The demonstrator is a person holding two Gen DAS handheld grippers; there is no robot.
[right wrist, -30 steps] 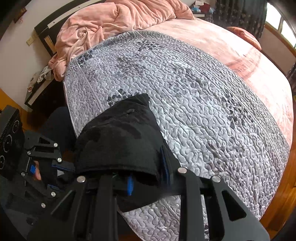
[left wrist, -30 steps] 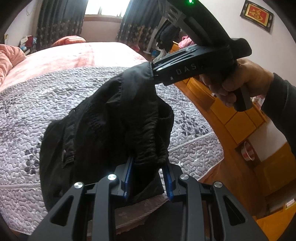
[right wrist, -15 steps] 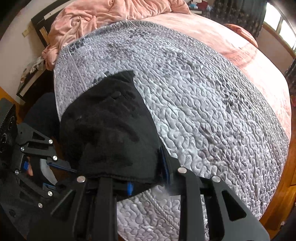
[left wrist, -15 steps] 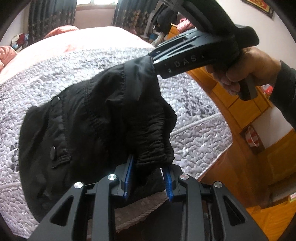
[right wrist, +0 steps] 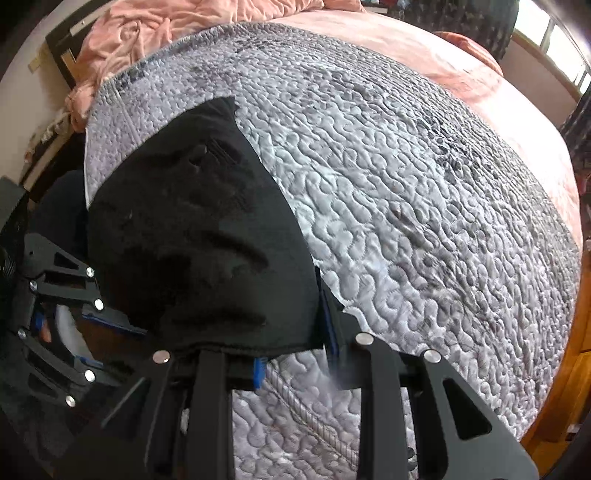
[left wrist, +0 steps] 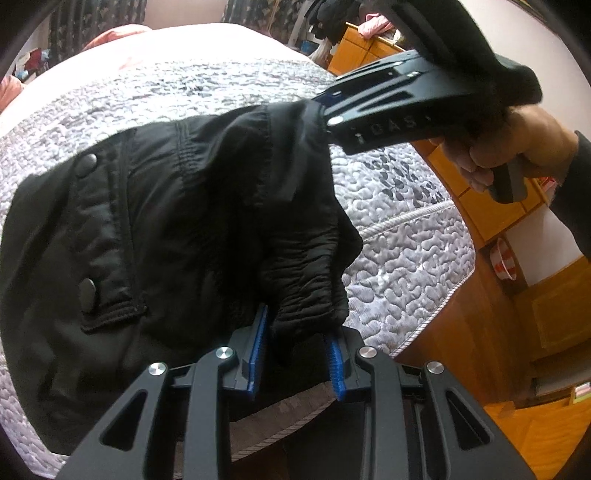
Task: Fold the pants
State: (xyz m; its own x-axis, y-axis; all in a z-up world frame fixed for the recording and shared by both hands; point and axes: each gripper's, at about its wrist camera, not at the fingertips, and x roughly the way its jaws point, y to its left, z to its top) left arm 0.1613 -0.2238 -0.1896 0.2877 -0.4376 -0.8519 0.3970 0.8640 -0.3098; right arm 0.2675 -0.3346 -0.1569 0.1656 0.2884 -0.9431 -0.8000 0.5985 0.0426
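The black pants [left wrist: 177, 236] hang bunched between my two grippers above the grey quilted bedspread [left wrist: 399, 229]. My left gripper [left wrist: 295, 354] is shut on the elastic waistband, gathered between its blue pads. My right gripper [left wrist: 325, 118] shows in the left wrist view at upper right, shut on the other waistband corner. In the right wrist view the pants [right wrist: 199, 236] drape over my right gripper [right wrist: 295, 350], hiding its left finger, and my left gripper [right wrist: 122, 321] shows at the left edge. Two snap buttons show on a pocket flap.
A pink blanket [right wrist: 155, 29] is heaped at the head of the bed. The bed's edge [left wrist: 424, 321] runs beside a wooden floor and orange cabinets [left wrist: 491, 206]. A small patterned bowl [left wrist: 504, 258] sits on the floor. Curtained windows stand beyond the bed.
Both grippers have moved with the pants toward the bed, and the fabric has spread wider over the quilt. Both grips have held.
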